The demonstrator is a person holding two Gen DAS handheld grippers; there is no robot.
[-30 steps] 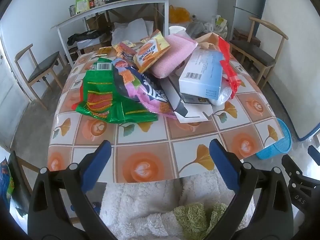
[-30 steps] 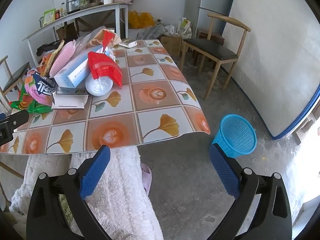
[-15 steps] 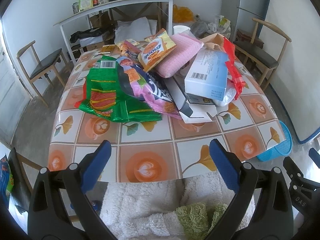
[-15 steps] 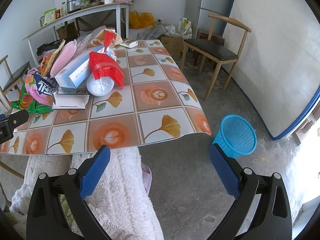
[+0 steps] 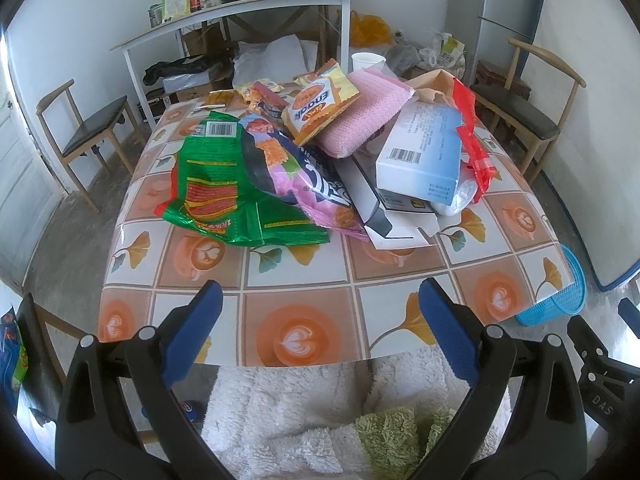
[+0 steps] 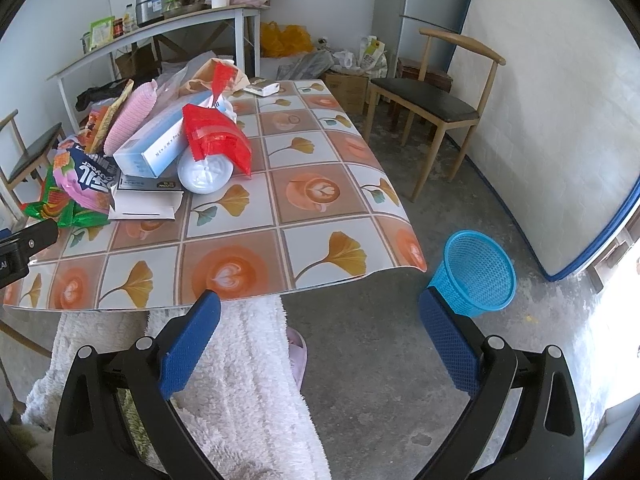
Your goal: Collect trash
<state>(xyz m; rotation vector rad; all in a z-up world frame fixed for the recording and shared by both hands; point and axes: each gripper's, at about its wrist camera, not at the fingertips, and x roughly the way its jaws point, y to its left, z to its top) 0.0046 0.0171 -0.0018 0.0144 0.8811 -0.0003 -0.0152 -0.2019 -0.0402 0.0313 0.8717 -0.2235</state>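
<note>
Both claws have crept a little closer to the table (image 5: 300, 276) since the earlier frames, so the heap of trash looms larger ahead of the left claw (image 5: 320, 312); nothing on the table has shifted. Each claw stands wide and empty, the left one hovering at the near table edge, the right claw (image 6: 320, 314) hanging off the table's corner over the floor.

Judging from this, the step in hand is the first reach, and it would go best by taking the nearest, loosest piece: the green snack bag (image 5: 228, 196), straight ahead and slightly left of the left claw. Pinch a flat edge of it, not the crinkled middle, and lift slowly so the pile leaning on it does not slide.

Beyond the green bag lies a pink and dark blue bag (image 5: 304, 184), partly on top of it. Further right is a pale blue box (image 5: 420, 156) resting on a flat white carton (image 5: 396, 232), with a red wrapper (image 5: 470, 136) draped over its far side. A pink mesh pad (image 5: 364, 116) and an orange snack packet (image 5: 320, 104) sit on top behind.

A blue basket (image 6: 478, 272) stands on the floor just right of the right claw, empty so far as can be seen
</note>
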